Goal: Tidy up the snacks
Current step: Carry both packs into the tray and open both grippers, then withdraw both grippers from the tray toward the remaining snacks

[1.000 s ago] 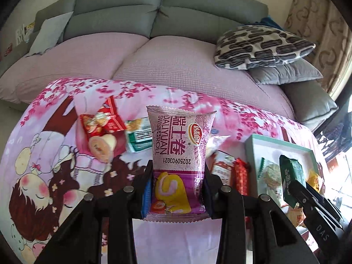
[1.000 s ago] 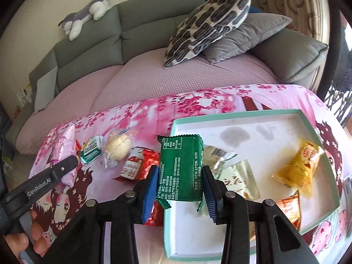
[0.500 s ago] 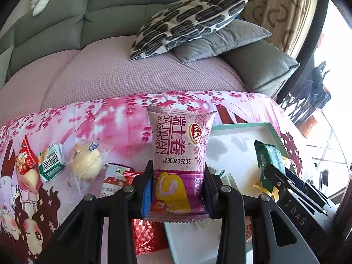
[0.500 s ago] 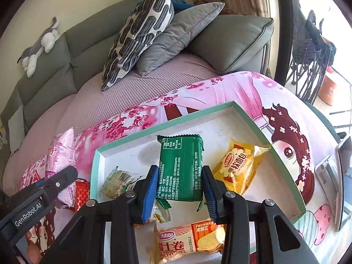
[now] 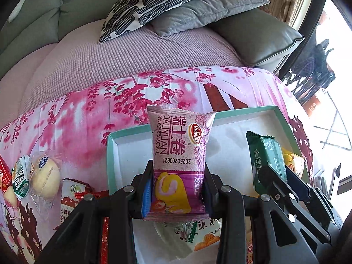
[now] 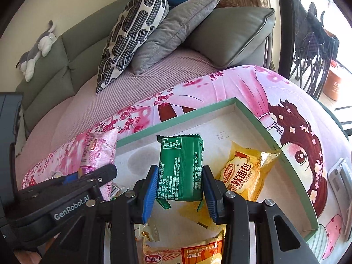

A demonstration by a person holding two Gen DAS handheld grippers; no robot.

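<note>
The fingers (image 5: 147, 194) of the left gripper (image 5: 177, 194) are clamped on a purple snack packet (image 5: 179, 158), which stands upright between the blue pads. In the left wrist view, the packet is held over the near left part of a white tray (image 5: 129, 149) with a mint-green rim. The tray sits on a pink flowered cloth (image 5: 92, 101). At 3 o'clock from the packet, the right gripper (image 5: 283, 176) holds a green packet (image 5: 265, 156) over the tray. At 9 o'clock, off the tray, a round bun in clear wrap (image 5: 45, 176) and a small green-and-white packet (image 5: 21, 179) lie on the cloth. Just left of the tray's near corner lies a red-and-white packet (image 5: 70, 195).

In the right wrist view, the right gripper's (image 6: 179, 190) fingers (image 6: 150, 189) are clamped on the green packet (image 6: 180, 167), upright above the tray (image 6: 253, 118). At 3 o'clock from it, a yellow bread packet (image 6: 244, 173) lies in the tray. At 6 o'clock, another yellow packet (image 6: 182, 253) lies in the tray. At 9 o'clock, the left gripper (image 6: 94, 176) shows with the purple packet (image 6: 99, 151) at the tray's left edge. At 12 o'clock, a sofa (image 6: 66, 61) bears a patterned cushion (image 6: 134, 28).
</note>
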